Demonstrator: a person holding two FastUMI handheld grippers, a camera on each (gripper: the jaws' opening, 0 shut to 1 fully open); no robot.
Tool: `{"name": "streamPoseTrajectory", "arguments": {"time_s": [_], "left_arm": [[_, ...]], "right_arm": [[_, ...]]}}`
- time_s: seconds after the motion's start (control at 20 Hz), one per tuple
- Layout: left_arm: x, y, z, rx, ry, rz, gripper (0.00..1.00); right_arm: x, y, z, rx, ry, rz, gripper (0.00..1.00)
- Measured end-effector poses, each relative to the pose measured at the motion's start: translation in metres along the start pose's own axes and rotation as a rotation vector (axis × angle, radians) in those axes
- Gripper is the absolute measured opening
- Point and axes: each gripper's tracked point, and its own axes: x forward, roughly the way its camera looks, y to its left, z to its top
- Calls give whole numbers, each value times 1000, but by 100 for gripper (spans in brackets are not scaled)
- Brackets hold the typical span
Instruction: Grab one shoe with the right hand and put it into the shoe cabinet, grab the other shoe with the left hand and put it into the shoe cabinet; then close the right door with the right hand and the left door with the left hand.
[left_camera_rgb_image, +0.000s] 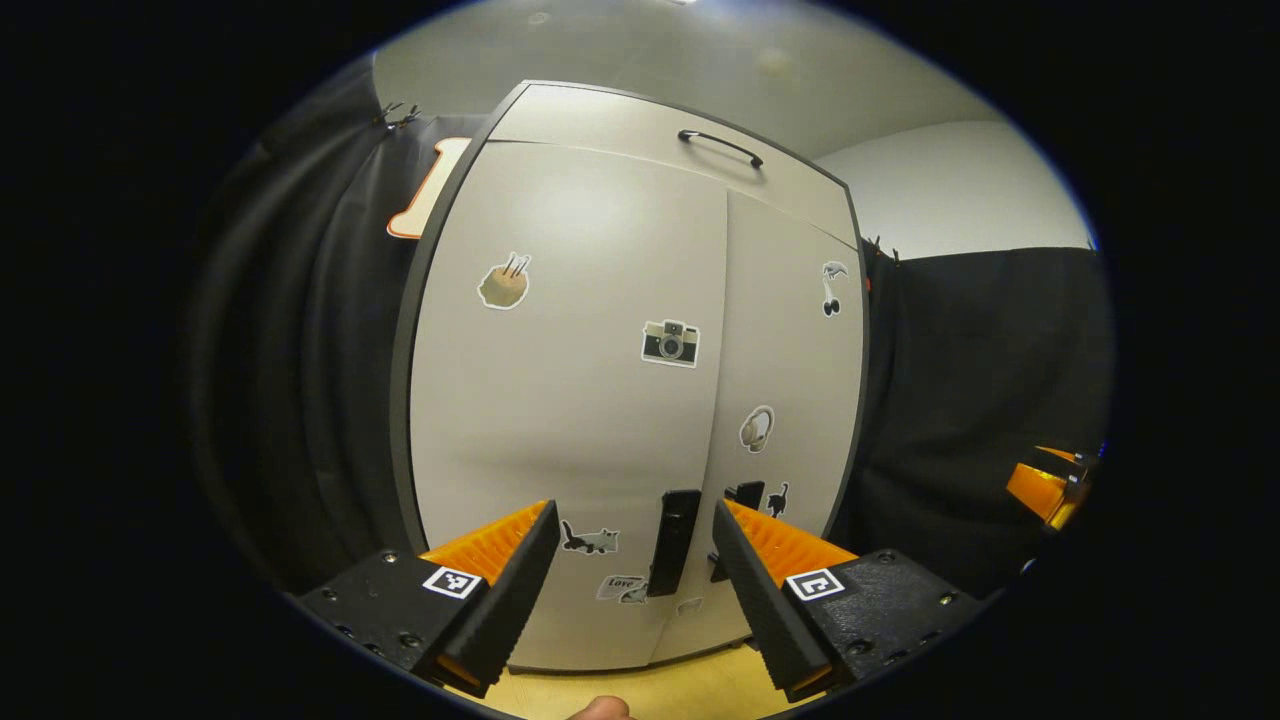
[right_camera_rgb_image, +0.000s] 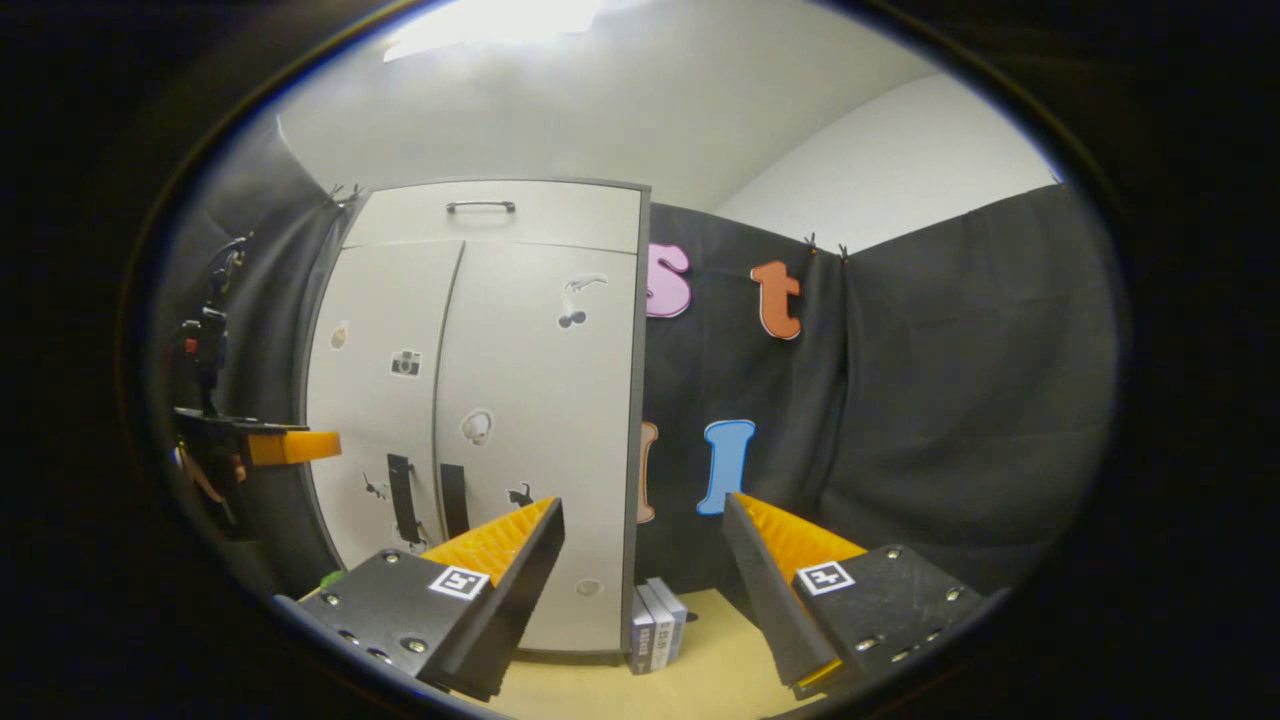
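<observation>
The left gripper view faces the shoe cabinet (left_camera_rgb_image: 640, 400) head-on, close enough to make out stickers on its two doors, the left door (left_camera_rgb_image: 560, 400) and the right door (left_camera_rgb_image: 790, 400), both lying shut and flush, with two dark vertical handles (left_camera_rgb_image: 672, 540) side by side at the seam and one curved handle (left_camera_rgb_image: 720, 146) on the top panel. The right gripper view stands farther off and to the side, taking in the cabinet's (right_camera_rgb_image: 480, 400) side edge, the black cloth wall to its right, and a small stack of three books (right_camera_rgb_image: 655, 625) standing on the table (right_camera_rgb_image: 700, 680) just beside the cabinet's foot. The left gripper (left_camera_rgb_image: 635, 580) has its two fingers spread wide with nothing between them, framing the door handles without touching them. The right gripper (right_camera_rgb_image: 645, 580) is likewise spread wide and holds nothing. The right gripper view also catches the left gripper (right_camera_rgb_image: 290, 446) at its left edge, near the cabinet's left door
</observation>
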Motion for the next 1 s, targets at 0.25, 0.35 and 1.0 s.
{"name": "streamPoseTrajectory", "arguments": {"time_s": [0.25,0.35,1.0], "left_arm": [[2,2,-2,-2,3,-7,95],[3,2,-2,1,1,-14,95],[17,-1,-9,62,11,-48,90]], "right_arm": [[0,-1,-3,-7,3,-16,94],[-2,-1,-2,-8,-2,-23,96],[-5,-14,-9,-13,-24,-94,96]]}}
